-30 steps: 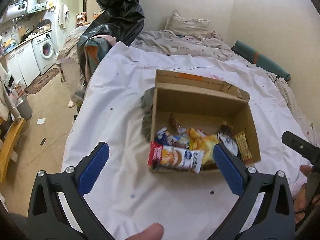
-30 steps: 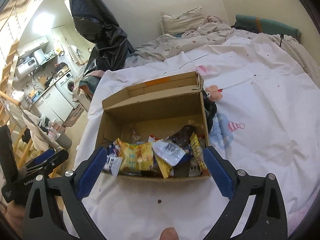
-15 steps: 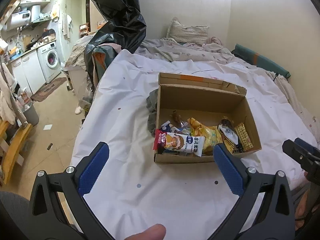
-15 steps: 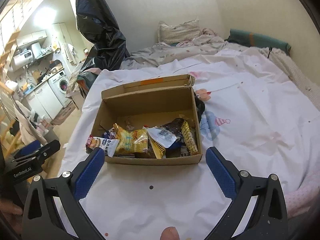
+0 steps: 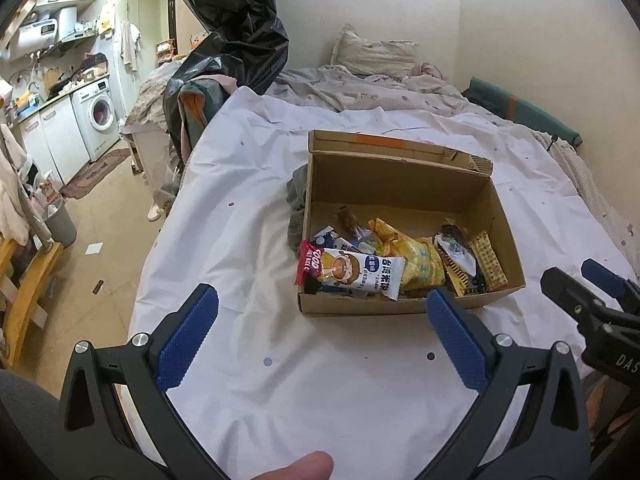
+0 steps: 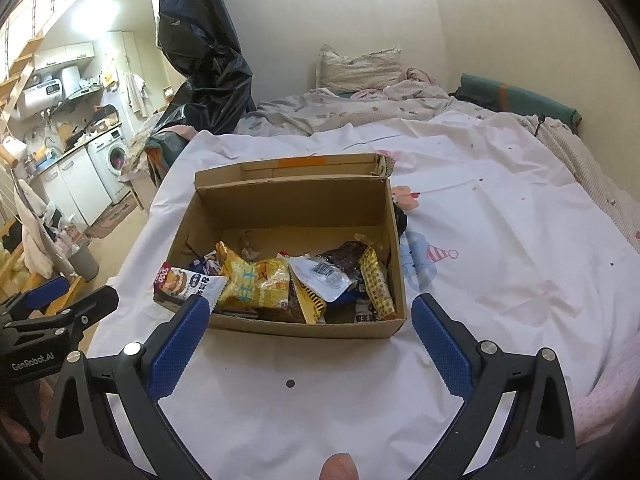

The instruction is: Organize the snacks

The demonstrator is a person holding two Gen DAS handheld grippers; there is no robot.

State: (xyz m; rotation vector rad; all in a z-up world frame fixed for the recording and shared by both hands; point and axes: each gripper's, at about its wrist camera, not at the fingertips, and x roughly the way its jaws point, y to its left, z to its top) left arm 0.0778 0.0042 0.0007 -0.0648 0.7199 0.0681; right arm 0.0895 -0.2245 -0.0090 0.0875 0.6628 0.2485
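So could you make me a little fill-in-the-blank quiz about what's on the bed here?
1. The snacks lie in an open ____ box on the white sheet.
2. The white snack packet hangs over the box's ____ near corner.
3. Both the left hand-held gripper and the right hand-held gripper are ____ and hold nothing.
4. A black ____ bag stands beyond the bed.

Missing words: cardboard; left; open; plastic

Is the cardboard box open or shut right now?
Open. The cardboard box has its flap folded back behind the far wall, and the snack packets inside show from above.
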